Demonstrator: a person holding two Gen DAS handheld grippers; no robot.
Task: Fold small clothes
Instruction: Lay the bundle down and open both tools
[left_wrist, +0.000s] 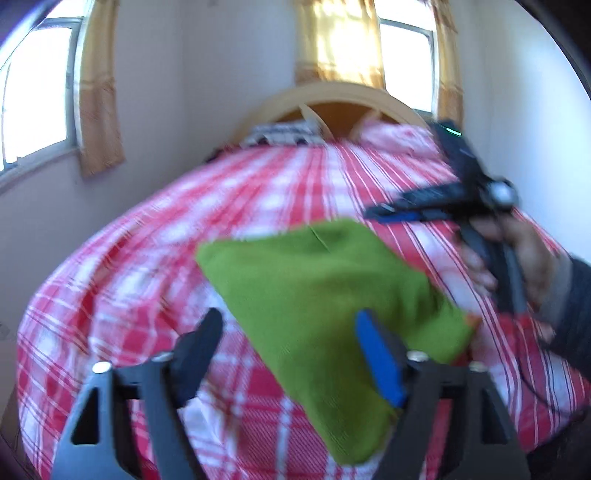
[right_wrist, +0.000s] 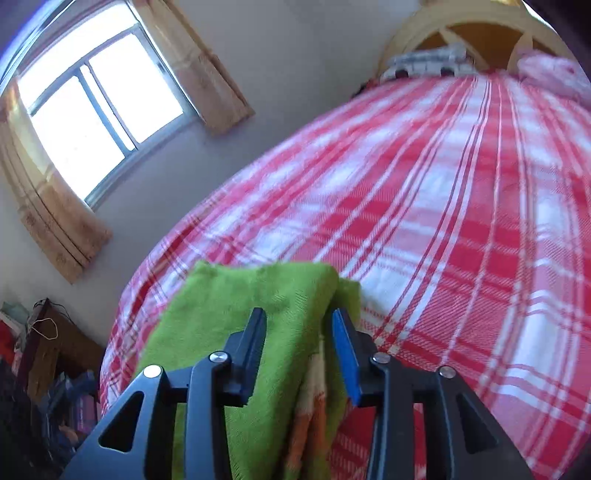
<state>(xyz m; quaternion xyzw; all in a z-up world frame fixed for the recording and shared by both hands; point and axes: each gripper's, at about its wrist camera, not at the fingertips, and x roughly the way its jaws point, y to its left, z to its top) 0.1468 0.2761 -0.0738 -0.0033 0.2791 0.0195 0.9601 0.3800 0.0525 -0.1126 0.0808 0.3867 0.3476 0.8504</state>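
Observation:
A folded green cloth (left_wrist: 314, 280) with an orange-and-white patch at its near-right corner lies on the red-and-white checked bedspread (left_wrist: 147, 266). My left gripper (left_wrist: 288, 328) hovers over its near edge with the jaws wide apart; the blue pad (left_wrist: 376, 354) is beside the cloth, not pressing on it. In the right wrist view the green cloth (right_wrist: 258, 295) lies below and between the fingers of my right gripper (right_wrist: 299, 321), whose jaws stand apart without pinching it. The left wrist view shows the right gripper (left_wrist: 373, 214) in a hand (left_wrist: 524, 251), just past the cloth's far corner.
The bed's wooden headboard (left_wrist: 332, 99) and pillows (left_wrist: 391, 136) are at the far end. Walls with curtained windows (right_wrist: 92, 110) stand on the left. Cluttered furniture (right_wrist: 55, 362) sits beside the bed's near-left corner. Bare bedspread (right_wrist: 443, 221) stretches beyond the cloth.

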